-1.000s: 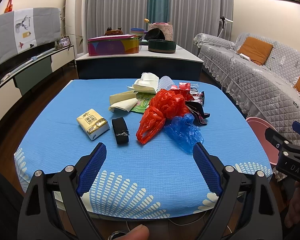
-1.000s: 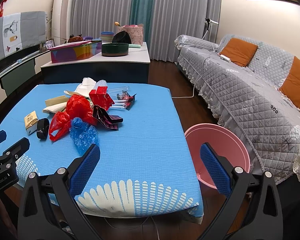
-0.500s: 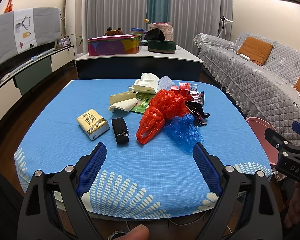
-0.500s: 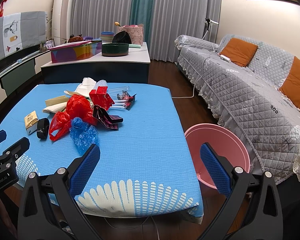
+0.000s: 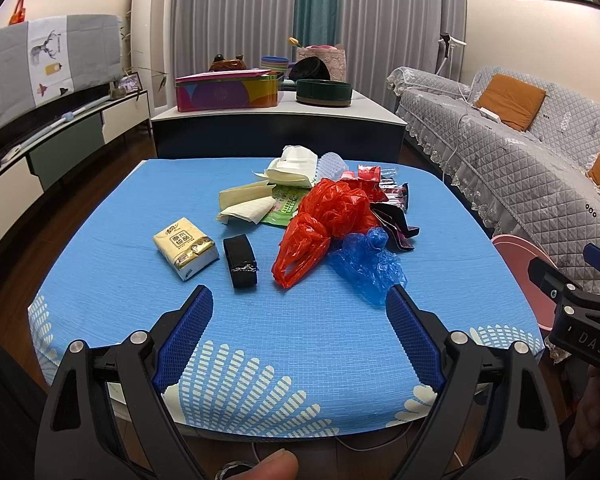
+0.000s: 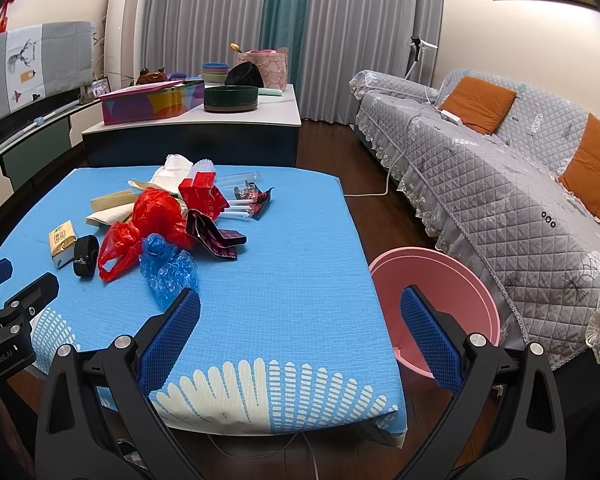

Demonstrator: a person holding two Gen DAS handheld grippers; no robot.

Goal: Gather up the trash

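Trash sits heaped mid-table on the blue tablecloth (image 5: pixel 148 200), well ahead of both grippers. Left gripper (image 5: pixel 299 300): jaws wide apart, empty, hanging over the near edge of the table; closest to it are the black band (image 5: pixel 240 255), the red plastic bag (image 5: pixel 324 224) and the crumpled blue bag (image 5: pixel 366 260), none touched. Tissue pack (image 5: pixel 185 247) lies just left of the band; cream paper scraps (image 5: pixel 246 206) and a white wad (image 5: pixel 294 166) are farther back. Right gripper (image 6: pixel 300 300): jaws also spread, empty, over the table's near right part; blue bag (image 6: pixel 168 270) sits just ahead of its left finger. Pink bin (image 6: pixel 440 276) stands on the floor beside the table's right edge, partly hidden behind the right finger. Dark wrappers (image 6: pixel 216 236) and red wrappers (image 6: pixel 202 194) overlap; print unreadable. A fingertip (image 5: pixel 266 466) is cut off at the bottom of the left view.
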